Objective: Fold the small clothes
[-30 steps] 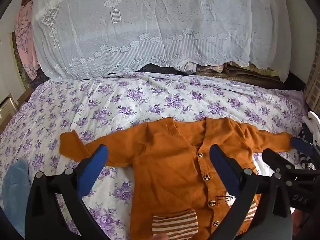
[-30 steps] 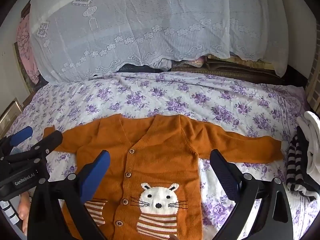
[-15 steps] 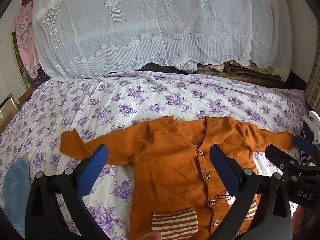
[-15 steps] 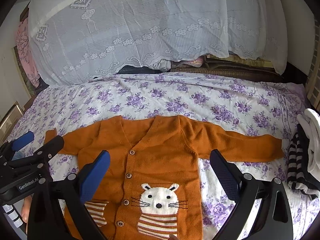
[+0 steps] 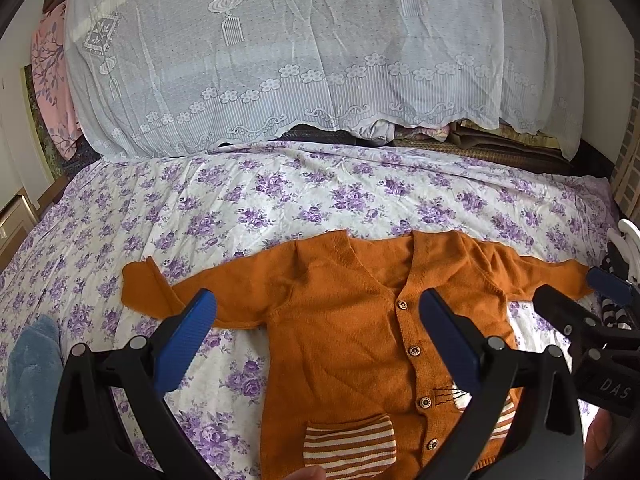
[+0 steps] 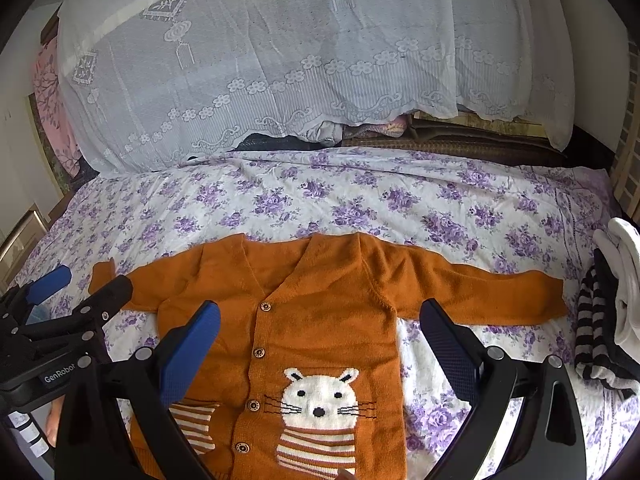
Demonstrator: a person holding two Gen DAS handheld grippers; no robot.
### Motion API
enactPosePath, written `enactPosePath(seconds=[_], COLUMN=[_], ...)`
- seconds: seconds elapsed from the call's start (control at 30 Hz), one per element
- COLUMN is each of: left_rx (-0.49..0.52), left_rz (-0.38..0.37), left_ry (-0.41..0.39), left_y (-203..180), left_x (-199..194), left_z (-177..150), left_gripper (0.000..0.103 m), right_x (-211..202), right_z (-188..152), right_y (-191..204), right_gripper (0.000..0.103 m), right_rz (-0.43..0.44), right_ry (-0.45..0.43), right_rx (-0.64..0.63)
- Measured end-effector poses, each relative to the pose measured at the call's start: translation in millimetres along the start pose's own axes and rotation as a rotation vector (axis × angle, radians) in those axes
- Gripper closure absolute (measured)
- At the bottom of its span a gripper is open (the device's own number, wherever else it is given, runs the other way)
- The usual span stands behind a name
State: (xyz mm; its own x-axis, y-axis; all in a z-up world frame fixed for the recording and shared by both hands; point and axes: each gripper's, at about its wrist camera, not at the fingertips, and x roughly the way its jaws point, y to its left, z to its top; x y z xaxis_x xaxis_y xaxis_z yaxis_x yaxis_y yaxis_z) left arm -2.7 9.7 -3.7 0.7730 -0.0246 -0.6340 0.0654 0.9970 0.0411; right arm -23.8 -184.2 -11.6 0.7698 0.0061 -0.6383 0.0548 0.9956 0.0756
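A small orange knit cardigan (image 5: pixel 344 320) lies flat and buttoned on the purple-flowered bedsheet (image 5: pixel 280 192), both sleeves spread sideways. It also shows in the right wrist view (image 6: pixel 320 300), with a white cat face on its front. My left gripper (image 5: pixel 316 320) is open and empty, held above the cardigan's left half. My right gripper (image 6: pixel 320 328) is open and empty above the cardigan's chest. Each gripper shows at the edge of the other's view: the right one (image 5: pixel 592 320) and the left one (image 6: pixel 60 312).
A white lace cover (image 5: pixel 300 60) drapes a tall pile at the back of the bed. A blue plush item (image 5: pixel 32 372) lies at the left. Black-and-white striped and white clothes (image 6: pixel 604 320) lie at the right edge.
Both grippers have drawn back and risen slightly, so the cardigan sits a little lower in both views. The cardigan has not moved.
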Motion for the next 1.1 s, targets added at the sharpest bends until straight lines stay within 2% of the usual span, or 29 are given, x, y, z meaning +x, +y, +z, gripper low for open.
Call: enactPosePath(seconds=[1.1], left_rx=[0.006], left_rz=[0.000], left_ry=[0.003], left_y=[0.5], left_x=[0.5], left_z=[-2.1], left_gripper=[0.004], right_x=[-2.6], right_z=[1.0], right_y=[0.4], right_gripper=[0.003], right_rz=[0.004], right_ry=[-0.009], right_rx=[0.008])
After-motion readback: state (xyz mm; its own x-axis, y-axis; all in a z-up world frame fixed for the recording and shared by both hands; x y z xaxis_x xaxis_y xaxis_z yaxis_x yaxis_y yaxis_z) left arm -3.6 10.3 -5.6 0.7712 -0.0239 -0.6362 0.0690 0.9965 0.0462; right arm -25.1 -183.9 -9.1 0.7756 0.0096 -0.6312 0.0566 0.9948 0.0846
